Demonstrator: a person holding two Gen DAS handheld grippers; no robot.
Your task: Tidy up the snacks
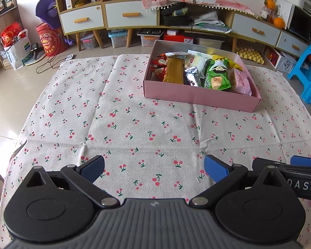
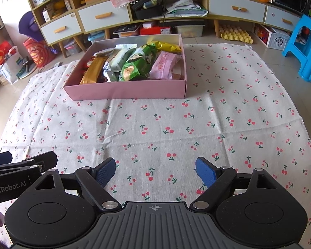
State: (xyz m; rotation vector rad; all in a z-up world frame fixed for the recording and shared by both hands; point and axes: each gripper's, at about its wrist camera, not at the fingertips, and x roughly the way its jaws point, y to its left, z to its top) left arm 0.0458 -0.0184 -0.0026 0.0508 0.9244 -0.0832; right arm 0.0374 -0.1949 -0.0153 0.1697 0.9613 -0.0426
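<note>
— Snacks all sat inside the pink box [image 2: 124, 90], didn't they?

— They did. The box rested on the cherry-print cloth [image 2: 155, 124], well ahead of both tools, its long side running across the right wrist view. Most packets lay lengthwise front to back, side by side.

— Which ones could you count?

— One gold packet [image 2: 92, 72] at the left, its long axis pointing from the near wall toward the far wall. One green chip bag [image 2: 134, 65] in the middle, tilted the same way. One pink packet [image 2: 162, 65] to its right, one yellow bag [image 2: 168, 46] along the far wall, one pale green-white packet [image 2: 122, 57] between gold and green. Red wrappers [image 1: 158, 65] showed at the far left corner; possibly two, they overlapped too much to say.

— And the tools?

— The left gripper [image 1: 154, 169] hovered above bare cloth with its jaws spread wide, nothing between them. The right gripper [image 2: 155, 171] was likewise spread and held nothing. They hung just beside each other.
</note>
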